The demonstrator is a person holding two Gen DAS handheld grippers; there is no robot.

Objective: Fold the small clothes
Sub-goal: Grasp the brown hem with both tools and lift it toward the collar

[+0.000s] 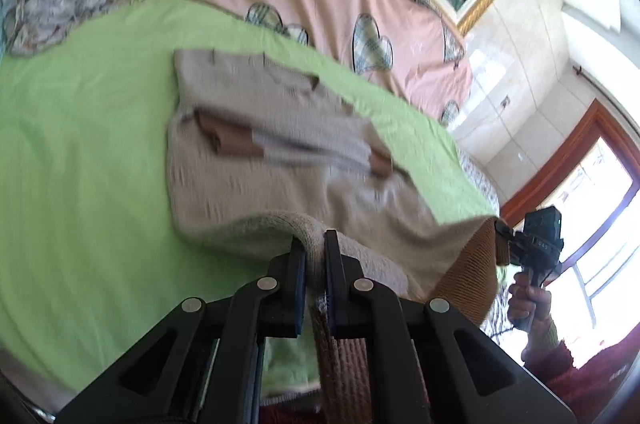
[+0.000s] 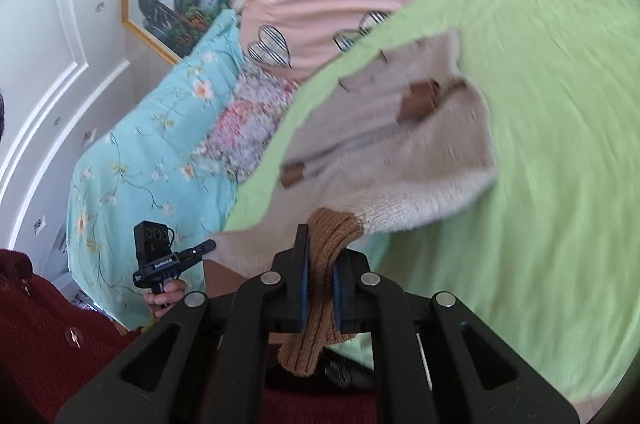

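**Hem lifted, fold barely begun**

Left gripper [image 1: 315, 256] pinches the cream hem; right gripper [image 2: 319, 278] clamps the brown ribbed corner. Beyond both sets of fingertips the sweater [image 1: 256, 143] lies on the green sheet [image 1: 80, 163], sleeves seemingly crossed inward. Bottom-to-top fold remains, I judge.

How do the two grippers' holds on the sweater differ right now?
The left gripper pinches mostly the cream knit of the sweater, with brown ribbing trailing below its fingers; the right gripper pinches only the brown ribbed band. The cloth humps over the left gripper's fingertips, while at the right gripper the band hangs down between the pads. Both are shut on the sweater's near edge, lifting it above the green sheet.
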